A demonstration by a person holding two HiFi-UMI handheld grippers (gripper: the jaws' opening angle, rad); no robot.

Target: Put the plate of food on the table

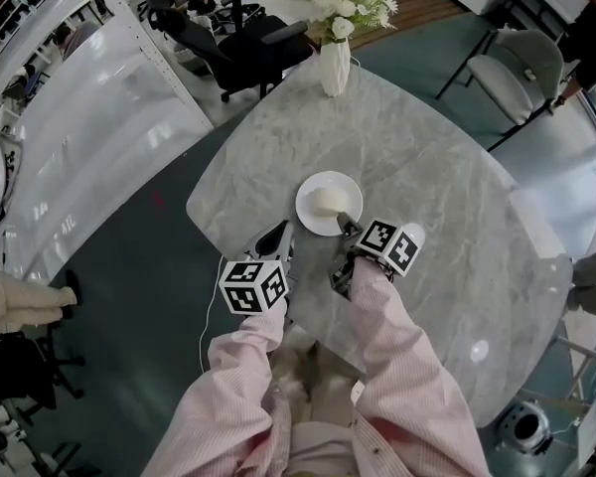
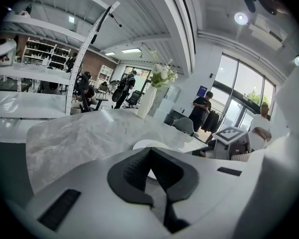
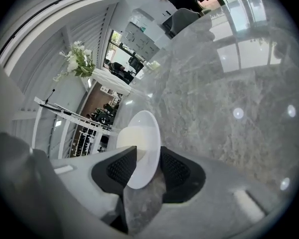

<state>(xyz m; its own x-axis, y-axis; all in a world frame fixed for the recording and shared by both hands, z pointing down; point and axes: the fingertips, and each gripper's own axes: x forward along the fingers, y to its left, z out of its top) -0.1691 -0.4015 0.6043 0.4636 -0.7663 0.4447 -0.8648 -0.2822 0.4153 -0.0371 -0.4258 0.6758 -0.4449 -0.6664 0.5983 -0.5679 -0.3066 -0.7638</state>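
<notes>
Fingers (image 3: 120, 169) of the right gripper (image 1: 346, 229), low centre of the right gripper view: spread wide, near rim of the white plate (image 3: 148, 133) between the pads, no squeeze on it apparent, so loose rather than gripped. Fingers (image 2: 133, 171) of the left gripper (image 1: 278, 238), low centre of its own view: also parted, nothing between them, only bare tabletop and the plate's edge beyond the gap. Just past both sets of tips, centre of the head view: plate flat on the round marble table (image 1: 427, 167), pale rounded lump of food (image 1: 325, 202) on it, seemingly undisturbed; exact kind of food not clear. Farther back, top centre: white ribbed vase (image 1: 335, 66) with white flowers (image 1: 353, 3), upright near the table's far edge, well apart from the plate. Beyond the table: black office chair (image 1: 243, 48) at upper left, pale chair (image 1: 517, 63) at upper right. Judged from this: main step done, with plate down on the table and no grip on it. Left to do, probably: draw the right gripper straight back so the pads clear the rim without a nudge, then pull both grippers away.
</notes>
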